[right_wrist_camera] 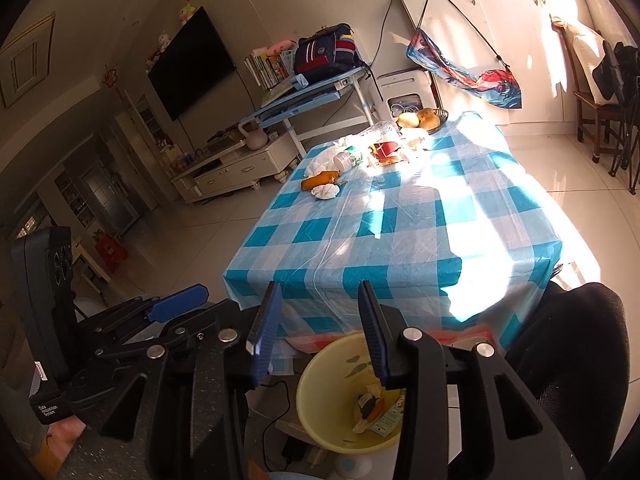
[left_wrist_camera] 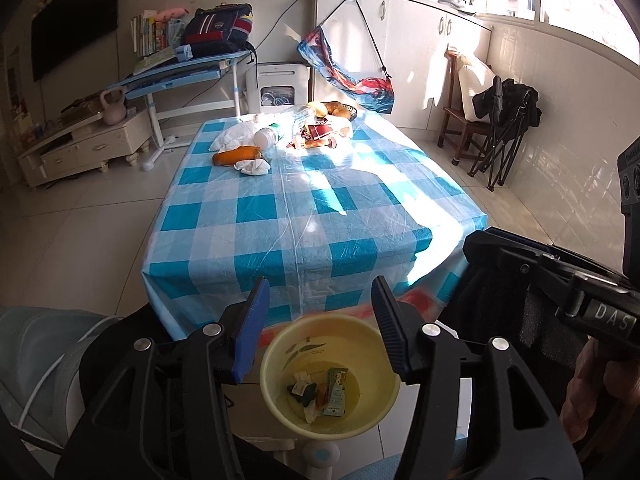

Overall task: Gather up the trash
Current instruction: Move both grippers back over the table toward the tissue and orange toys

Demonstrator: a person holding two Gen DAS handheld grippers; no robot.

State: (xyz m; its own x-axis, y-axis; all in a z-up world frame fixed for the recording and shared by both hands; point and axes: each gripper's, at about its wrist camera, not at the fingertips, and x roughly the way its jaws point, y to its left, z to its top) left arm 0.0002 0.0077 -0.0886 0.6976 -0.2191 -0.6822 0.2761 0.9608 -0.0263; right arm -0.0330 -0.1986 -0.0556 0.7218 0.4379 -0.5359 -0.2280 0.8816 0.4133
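- Both grippers hang over the yellow bin (left_wrist_camera: 330, 376) on the floor at the near end of the table (left_wrist_camera: 320, 216). The left gripper (left_wrist_camera: 316, 332) has its jaws spread wide with nothing between them, and it's the same deal with the right gripper (right_wrist_camera: 316, 332).
- The bin already has a few wrappers and scraps in the bottom, so some of the job looks done.
- What's left sits in a heap at the far end of the table, straight ahead and well away from both grippers, all the way across the checked cloth.
- Closest bits: a crumpled white tissue (left_wrist_camera: 253, 167) and, just behind it, an orange wrapper (left_wrist_camera: 237, 155) whose long axis runs roughly left-right across the table.
- Behind those lies a tipped-over plastic bottle (left_wrist_camera: 276, 135), its white end pointing toward the near-left, plus red packaging (left_wrist_camera: 316, 134) further right.
- The tissue and orange wrapper lie left of the table's middle line, so my guess is the left gripper has the shorter reach. It's marginal though, since both start side by side.
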